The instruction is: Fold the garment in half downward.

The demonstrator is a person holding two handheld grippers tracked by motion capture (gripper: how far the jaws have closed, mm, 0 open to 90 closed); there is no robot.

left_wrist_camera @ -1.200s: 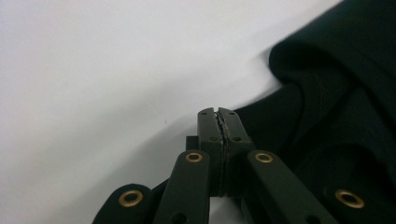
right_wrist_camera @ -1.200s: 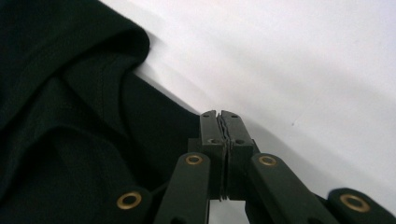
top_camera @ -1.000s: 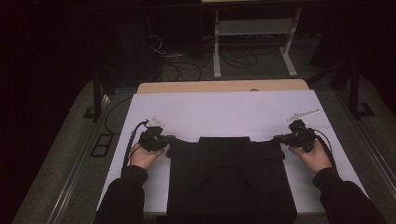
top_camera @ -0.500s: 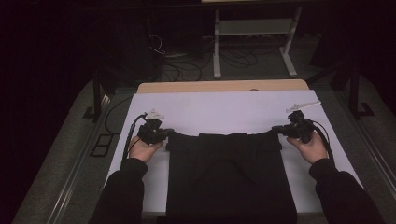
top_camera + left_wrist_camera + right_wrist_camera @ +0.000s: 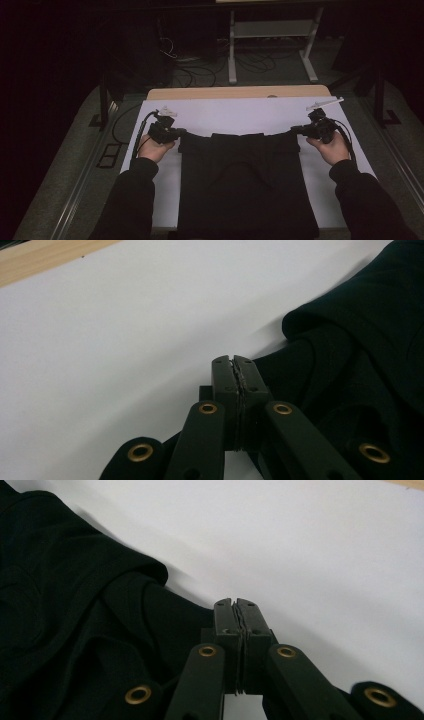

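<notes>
High view: a black garment [image 5: 247, 185] lies along the near middle of the white tabletop [image 5: 240, 116], hanging over its near edge.
Left gripper [image 5: 176, 133]: clenched on the garment's far-left corner.
Right gripper [image 5: 296, 130]: clenched on the far-right corner.
Left gripper view: jaws pinch thin cloth.
Why: with the corners held apart, the far edge stretches taut, probably to fold or spread the garment evenly.

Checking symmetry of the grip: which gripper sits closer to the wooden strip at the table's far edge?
The right gripper, pinching the black garment, sits slightly farther up the table than the left gripper.
</notes>
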